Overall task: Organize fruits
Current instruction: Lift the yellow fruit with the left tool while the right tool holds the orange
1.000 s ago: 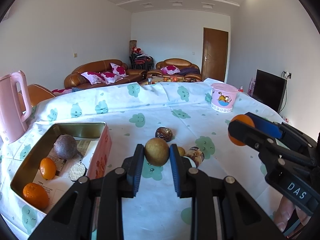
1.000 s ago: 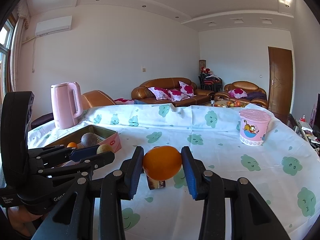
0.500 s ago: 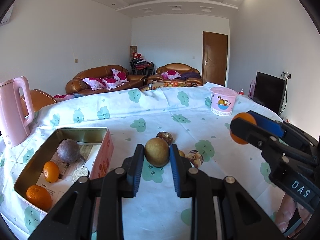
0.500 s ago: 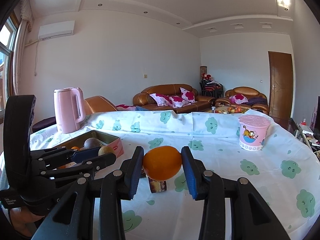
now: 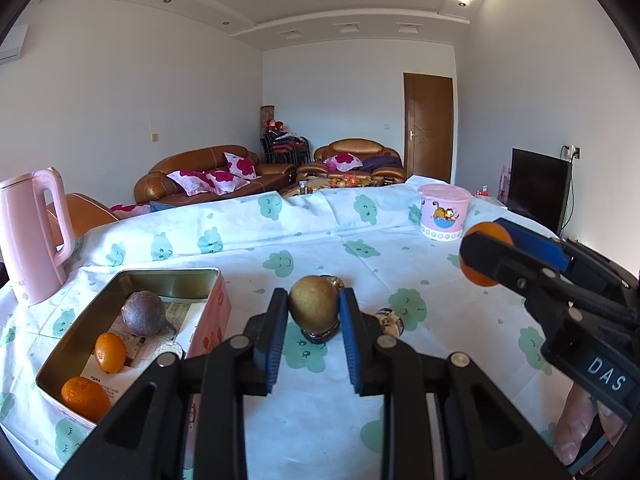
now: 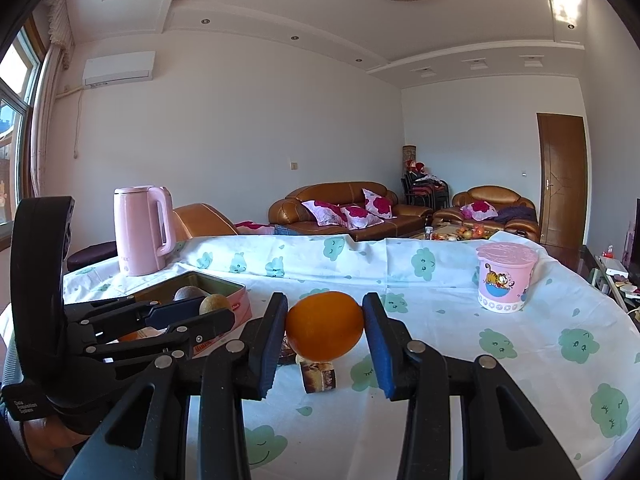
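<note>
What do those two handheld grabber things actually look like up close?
Both are black plastic frames with silver rivets and blue ribbed pads. The left tool has a tall black body with small white lettering, seen from the right wrist view. The right tool carries white "DAS" lettering. No cables or sleeves show.

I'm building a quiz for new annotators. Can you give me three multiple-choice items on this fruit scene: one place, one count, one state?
1. Where is the pink kettle?
A. beyond the tin
B. inside the tin
C. beside the cup

2. How many fruits lie in the metal tin?
A. one
B. three
C. five

3. What do the right tongs hold?
A. nothing
B. a cup
C. an orange

Key: 1 A, it stands behind the tin's far corner; 2 B, a purple fruit and two oranges; 3 C, the orange sits clamped between the pads.
</note>
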Demonstrator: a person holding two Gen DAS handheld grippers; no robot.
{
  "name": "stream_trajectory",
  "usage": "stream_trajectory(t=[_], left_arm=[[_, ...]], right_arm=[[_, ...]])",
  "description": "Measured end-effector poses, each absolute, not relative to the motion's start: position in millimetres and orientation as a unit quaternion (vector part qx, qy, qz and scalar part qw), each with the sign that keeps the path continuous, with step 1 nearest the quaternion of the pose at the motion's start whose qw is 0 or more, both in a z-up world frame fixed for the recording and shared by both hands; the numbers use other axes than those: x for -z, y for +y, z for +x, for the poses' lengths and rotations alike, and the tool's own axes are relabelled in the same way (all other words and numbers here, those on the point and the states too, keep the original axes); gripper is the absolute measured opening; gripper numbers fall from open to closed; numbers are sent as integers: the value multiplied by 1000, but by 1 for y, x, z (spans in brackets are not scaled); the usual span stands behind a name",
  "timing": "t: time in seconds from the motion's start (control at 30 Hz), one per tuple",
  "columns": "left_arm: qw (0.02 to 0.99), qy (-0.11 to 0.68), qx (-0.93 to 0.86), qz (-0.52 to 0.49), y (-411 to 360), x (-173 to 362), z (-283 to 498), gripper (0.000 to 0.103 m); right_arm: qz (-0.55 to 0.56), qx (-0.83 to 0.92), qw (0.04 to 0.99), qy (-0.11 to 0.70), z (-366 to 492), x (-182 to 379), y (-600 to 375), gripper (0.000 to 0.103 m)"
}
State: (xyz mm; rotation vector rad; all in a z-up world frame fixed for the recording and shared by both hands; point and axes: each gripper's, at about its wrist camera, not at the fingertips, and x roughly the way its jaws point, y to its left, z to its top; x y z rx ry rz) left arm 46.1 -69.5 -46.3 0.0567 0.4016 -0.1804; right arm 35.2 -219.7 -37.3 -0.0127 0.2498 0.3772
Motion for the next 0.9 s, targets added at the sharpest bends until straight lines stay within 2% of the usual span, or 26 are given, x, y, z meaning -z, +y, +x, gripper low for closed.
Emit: stream_trajectory(t=[0.4, 0.9], left_arm=[[977, 191, 82, 38, -69, 44, 40, 28], [976, 212, 42, 15, -25, 46, 48, 28]], right_arm=[[-11, -188, 975, 118, 33, 36, -219, 41], [-23, -223, 966, 132, 42, 36, -187, 41]])
